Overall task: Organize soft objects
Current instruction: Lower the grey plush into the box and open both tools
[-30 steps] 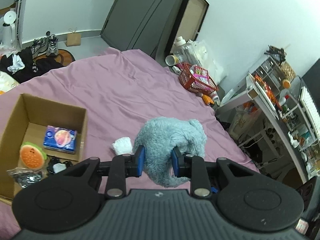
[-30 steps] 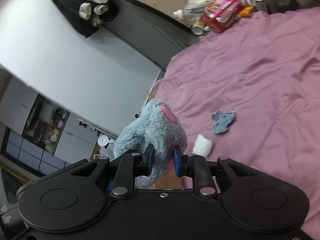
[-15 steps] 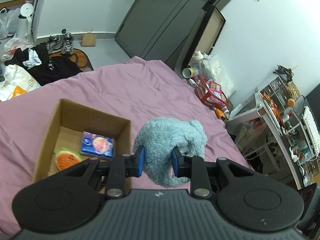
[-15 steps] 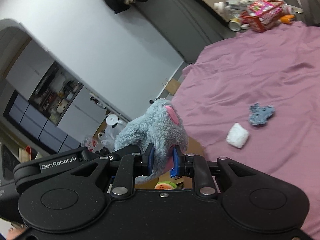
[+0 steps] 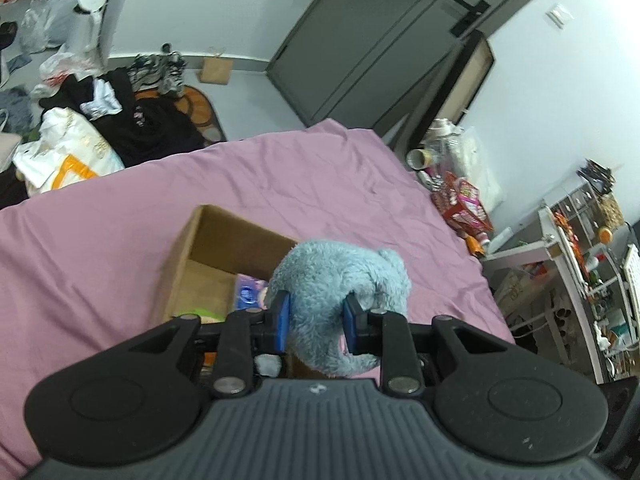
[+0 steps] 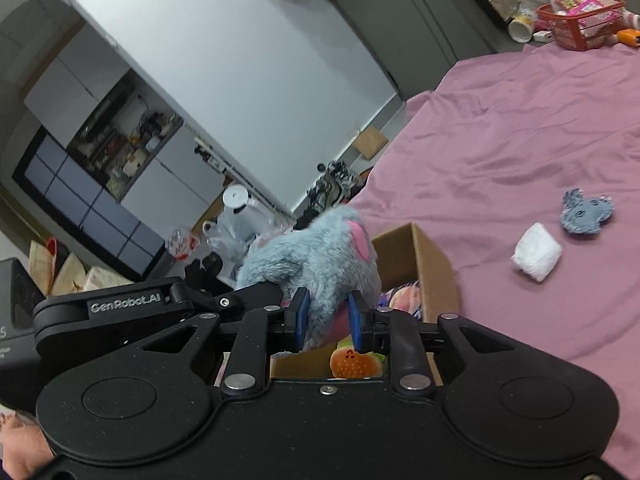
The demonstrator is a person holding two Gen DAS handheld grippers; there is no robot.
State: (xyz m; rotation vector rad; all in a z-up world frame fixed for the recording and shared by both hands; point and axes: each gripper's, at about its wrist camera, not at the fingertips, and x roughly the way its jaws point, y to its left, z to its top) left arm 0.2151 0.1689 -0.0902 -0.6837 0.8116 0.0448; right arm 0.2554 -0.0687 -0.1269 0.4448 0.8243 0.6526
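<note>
A fluffy grey-blue plush toy (image 5: 340,284) with a pink ear patch (image 6: 316,256) hangs in the air, held from two sides. My left gripper (image 5: 316,322) is shut on one part of it and my right gripper (image 6: 328,320) is shut on another. Below the toy stands an open cardboard box (image 5: 224,240) on the pink bedsheet (image 5: 120,248); the box (image 6: 424,260) holds an orange fruit-shaped plush (image 6: 354,364) and a blue-purple packet (image 5: 248,292). A white soft bundle (image 6: 536,258) and a small blue plush piece (image 6: 586,216) lie on the sheet right of the box.
Clothes and bags (image 5: 100,128) lie on the floor beyond the bed's far edge. A red basket (image 6: 580,20) with packets and a shelf unit (image 5: 584,248) stand by the bed's right side. A hand (image 6: 20,448) shows at the lower left.
Both grippers carried the plush toy left, from above the bare sheet to above the cardboard box. The white bundle has dropped out of the left wrist view.
</note>
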